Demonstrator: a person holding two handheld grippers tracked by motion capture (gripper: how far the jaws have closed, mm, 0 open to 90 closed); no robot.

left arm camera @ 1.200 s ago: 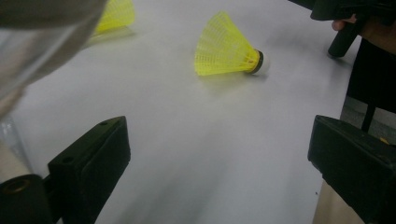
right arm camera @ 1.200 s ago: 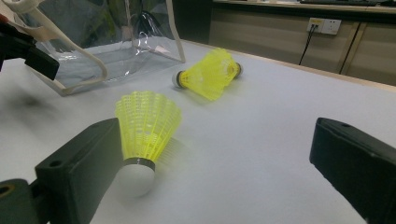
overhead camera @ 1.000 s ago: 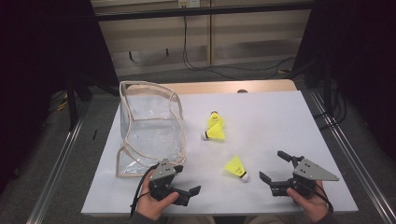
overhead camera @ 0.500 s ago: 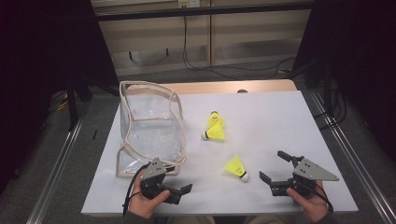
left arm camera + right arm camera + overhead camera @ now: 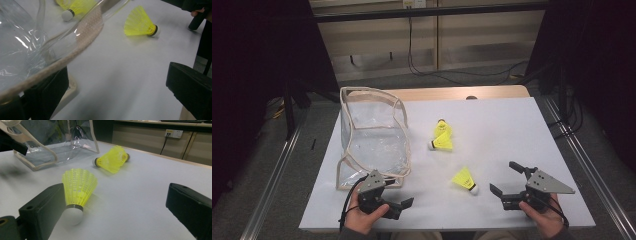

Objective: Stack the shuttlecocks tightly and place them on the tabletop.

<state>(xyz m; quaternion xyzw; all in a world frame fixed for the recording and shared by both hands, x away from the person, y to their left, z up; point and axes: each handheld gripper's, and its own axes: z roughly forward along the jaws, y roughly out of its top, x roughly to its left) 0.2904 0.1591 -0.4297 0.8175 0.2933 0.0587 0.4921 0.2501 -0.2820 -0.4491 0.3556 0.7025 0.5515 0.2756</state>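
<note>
A clear plastic bag (image 5: 372, 135) with beige trim stands open at the table's left. Two yellow shuttlecocks (image 5: 443, 136) lie together near the middle, and a third shuttlecock (image 5: 464, 179) lies closer to me. My left gripper (image 5: 402, 193) is open at the bag's near corner. In the left gripper view the bag's beige rim (image 5: 75, 45) runs just over the left jaw, with the third shuttlecock (image 5: 140, 21) beyond. My right gripper (image 5: 502, 177) is open just right of that shuttlecock. In the right gripper view that shuttlecock (image 5: 77, 190) rests against the left jaw's inner side.
The white tabletop (image 5: 512, 130) has free room on its right half and behind the shuttlecocks. A wooden strip (image 5: 452, 93) runs along the far edge. Metal rails (image 5: 582, 165) flank both sides, and cables (image 5: 432, 70) hang at the back.
My left gripper has shifted a little to the left, closer to the bag's near corner. The right gripper and the shuttlecocks have stayed put.
</note>
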